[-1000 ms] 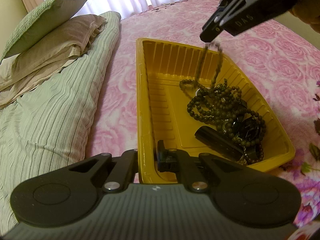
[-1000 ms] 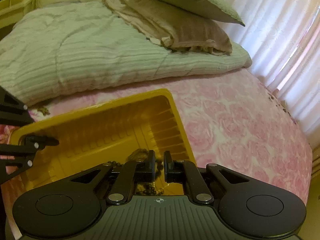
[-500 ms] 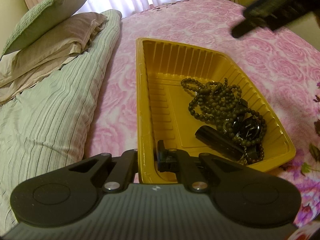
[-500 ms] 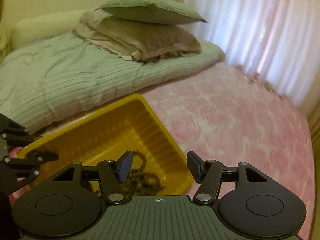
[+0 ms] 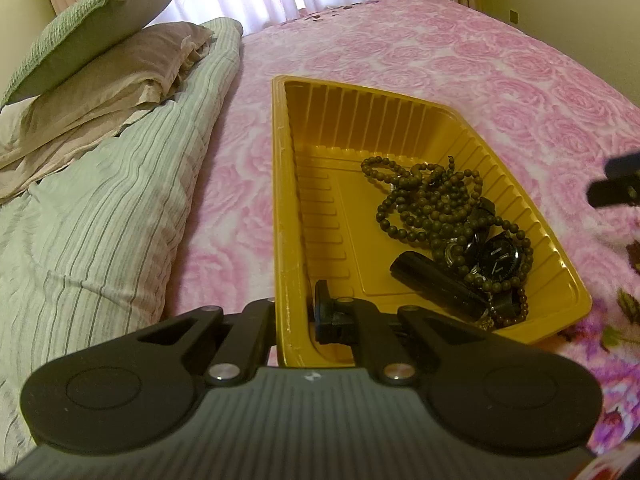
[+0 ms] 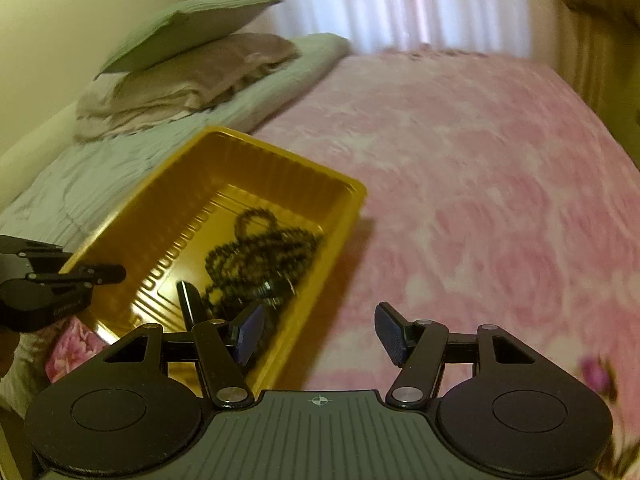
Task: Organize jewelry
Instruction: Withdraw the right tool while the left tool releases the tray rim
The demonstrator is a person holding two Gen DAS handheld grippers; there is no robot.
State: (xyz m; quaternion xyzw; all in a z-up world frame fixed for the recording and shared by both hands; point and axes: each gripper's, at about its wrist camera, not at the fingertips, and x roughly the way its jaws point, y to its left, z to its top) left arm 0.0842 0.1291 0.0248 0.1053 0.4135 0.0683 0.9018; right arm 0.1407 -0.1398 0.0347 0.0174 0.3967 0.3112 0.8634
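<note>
Steadying the yellow tray (image 5: pixel 404 108) comes first: the left gripper (image 5: pixel 294 312) is clamped on the rim of its near wall, and it is best kept pinched there so the tray does not slide on the pink bedspread (image 5: pixel 460 52). Inside, toward the near right corner, lie the bead necklaces (image 5: pixel 424 204), a black watch (image 5: pixel 500 258) and a dark tube (image 5: pixel 436 284), tangled together. With its jaws apart and nothing between them, the right gripper (image 6: pixel 318 334) hovers beside the tray's right wall, so a good next reach probably goes wherever more jewelry waits, out of sight here.
</note>
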